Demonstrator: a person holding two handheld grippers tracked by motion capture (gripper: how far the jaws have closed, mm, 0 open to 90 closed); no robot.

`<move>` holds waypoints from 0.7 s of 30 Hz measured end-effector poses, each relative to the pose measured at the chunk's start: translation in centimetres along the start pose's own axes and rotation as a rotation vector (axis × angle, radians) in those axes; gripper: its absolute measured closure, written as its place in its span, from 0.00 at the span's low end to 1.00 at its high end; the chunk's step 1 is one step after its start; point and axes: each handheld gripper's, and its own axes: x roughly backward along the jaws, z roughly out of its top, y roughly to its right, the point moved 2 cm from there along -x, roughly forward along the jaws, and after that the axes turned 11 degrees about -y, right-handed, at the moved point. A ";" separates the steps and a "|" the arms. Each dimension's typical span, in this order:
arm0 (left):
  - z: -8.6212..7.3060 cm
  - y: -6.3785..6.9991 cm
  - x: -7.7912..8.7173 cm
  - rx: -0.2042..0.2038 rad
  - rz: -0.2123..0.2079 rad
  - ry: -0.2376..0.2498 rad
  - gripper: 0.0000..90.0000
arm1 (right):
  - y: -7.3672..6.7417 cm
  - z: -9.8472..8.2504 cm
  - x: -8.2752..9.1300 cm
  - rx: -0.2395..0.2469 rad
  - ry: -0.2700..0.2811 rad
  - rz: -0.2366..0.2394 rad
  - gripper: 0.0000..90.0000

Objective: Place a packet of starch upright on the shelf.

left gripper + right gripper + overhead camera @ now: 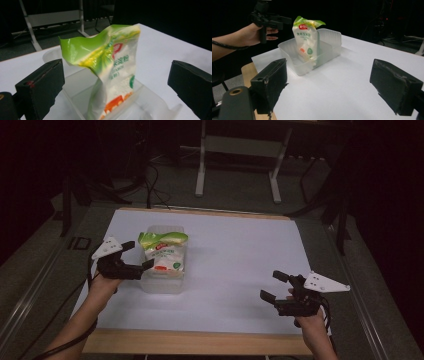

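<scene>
A white table frame [239, 150] stands beyond.

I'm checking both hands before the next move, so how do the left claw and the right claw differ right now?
The left claw is right beside the clear tub, pointing at the green and white bag standing inside; the right claw sits apart from both, over bare white table. The left claw is toward the table's left edge, the right claw toward its near right corner. Both are open and hold nothing.

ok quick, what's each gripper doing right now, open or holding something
Left gripper: open, empty, jaws spread beside the bag in the clear tub.
Right gripper: open, empty, above the white sheet.
</scene>
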 end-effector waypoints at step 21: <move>-1.2 8.8 1.8 -0.091 -0.181 0.013 0.01 | -0.3 -0.8 -0.2 -0.008 -0.021 -0.008 0.17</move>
